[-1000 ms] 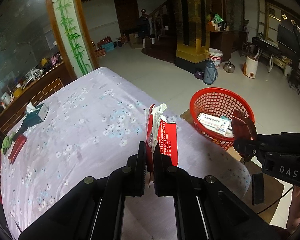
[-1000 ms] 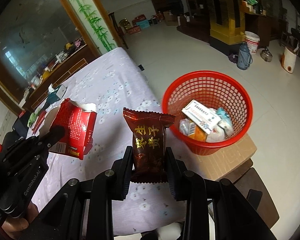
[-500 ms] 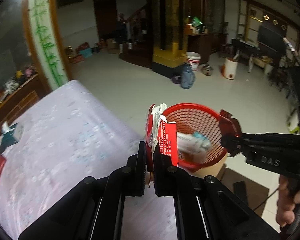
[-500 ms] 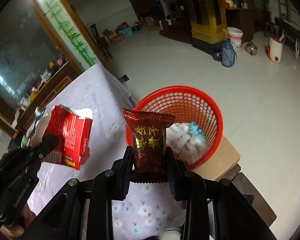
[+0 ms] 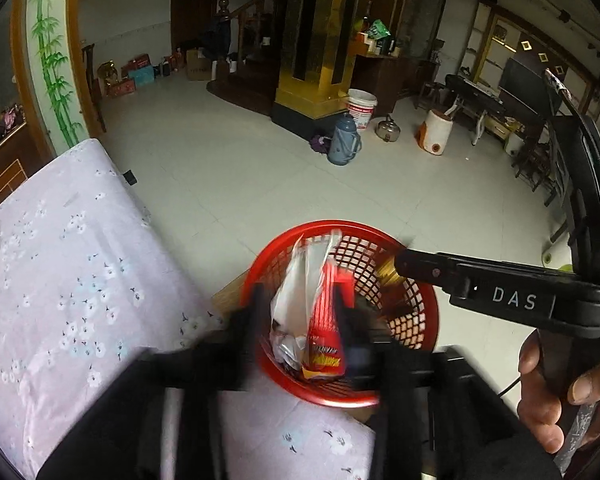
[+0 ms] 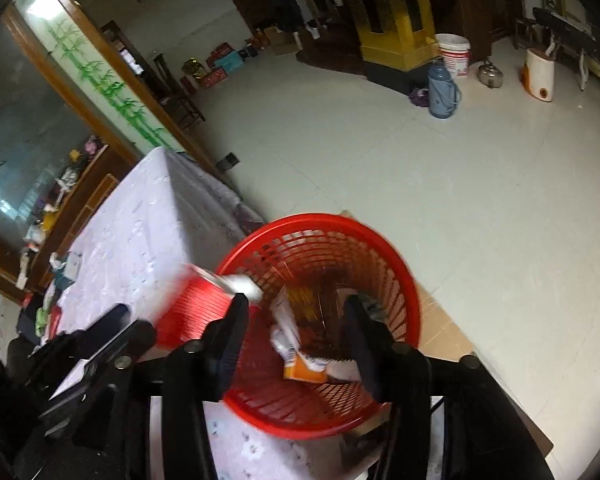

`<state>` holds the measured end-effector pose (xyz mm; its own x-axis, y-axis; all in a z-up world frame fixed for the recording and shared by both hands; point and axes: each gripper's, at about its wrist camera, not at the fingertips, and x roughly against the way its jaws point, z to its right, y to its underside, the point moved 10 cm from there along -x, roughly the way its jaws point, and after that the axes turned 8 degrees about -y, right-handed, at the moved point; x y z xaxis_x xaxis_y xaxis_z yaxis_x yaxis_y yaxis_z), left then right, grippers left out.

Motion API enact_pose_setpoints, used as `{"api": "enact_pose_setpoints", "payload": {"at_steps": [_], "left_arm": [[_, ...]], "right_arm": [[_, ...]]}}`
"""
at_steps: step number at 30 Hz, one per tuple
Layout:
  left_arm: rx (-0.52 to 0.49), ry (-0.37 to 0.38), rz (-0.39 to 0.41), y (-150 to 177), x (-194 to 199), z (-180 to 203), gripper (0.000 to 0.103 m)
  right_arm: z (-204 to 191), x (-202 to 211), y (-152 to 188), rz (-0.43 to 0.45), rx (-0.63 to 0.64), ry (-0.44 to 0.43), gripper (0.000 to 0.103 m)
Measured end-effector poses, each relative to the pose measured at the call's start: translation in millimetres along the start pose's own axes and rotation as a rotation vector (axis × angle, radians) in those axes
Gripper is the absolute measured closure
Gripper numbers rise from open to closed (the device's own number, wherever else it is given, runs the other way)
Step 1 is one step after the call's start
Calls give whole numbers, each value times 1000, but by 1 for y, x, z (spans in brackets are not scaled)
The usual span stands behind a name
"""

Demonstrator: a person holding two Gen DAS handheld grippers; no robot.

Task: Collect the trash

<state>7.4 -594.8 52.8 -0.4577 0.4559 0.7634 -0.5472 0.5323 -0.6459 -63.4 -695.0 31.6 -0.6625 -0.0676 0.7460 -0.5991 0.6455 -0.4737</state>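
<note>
Over the red basket both of my tools hang, and that is where the trash is ending up. Between the spread fingers of my left gripper sits the red packet, its torn white top up, over the basket's mouth; the blur keeps me from telling whether a finger touches it, but the jaws stand wider than the packet, so I judge it released and dropping. My right gripper is wide apart with nothing between its fingers; below it, on the basket floor, lie an orange-and-white box and some paper scraps. I cannot pick out any brown wrapper among them for certain.

So this load looks nearly done. What is left, as far as I can see, lies at the far left end of the flowered tablecloth: a scatter of small items too tiny to name, which may need collecting.

My right hand grips its tool's handle at the right, pointing it leftward over the basket rim, while my left tool tilts down from the near table edge.
</note>
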Motion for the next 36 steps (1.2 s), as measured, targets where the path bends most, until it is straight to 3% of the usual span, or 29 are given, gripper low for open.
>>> {"api": "enact_pose_setpoints", "payload": {"at_steps": [5, 6, 8, 15, 18, 26, 36], "left_arm": [[-4, -9, 29, 2, 13, -6, 48], [-8, -14, 42, 3, 18, -9, 46], [-14, -41, 72, 7, 32, -16, 32], [-49, -68, 152, 34, 86, -37, 17], [-54, -87, 174, 52, 109, -49, 8], [-64, -110, 182, 83, 149, -75, 6], [-69, -169, 188, 103, 164, -91, 6]], "right_arm": [[2, 16, 4, 23, 25, 54, 47], [0, 21, 6, 32, 37, 73, 45], [-6, 31, 13, 55, 72, 121, 39], [-27, 74, 53, 133, 160, 291, 19], [-38, 92, 78, 163, 173, 329, 18], [-64, 121, 117, 206, 214, 387, 17], [-83, 128, 135, 207, 232, 409, 17]]}}
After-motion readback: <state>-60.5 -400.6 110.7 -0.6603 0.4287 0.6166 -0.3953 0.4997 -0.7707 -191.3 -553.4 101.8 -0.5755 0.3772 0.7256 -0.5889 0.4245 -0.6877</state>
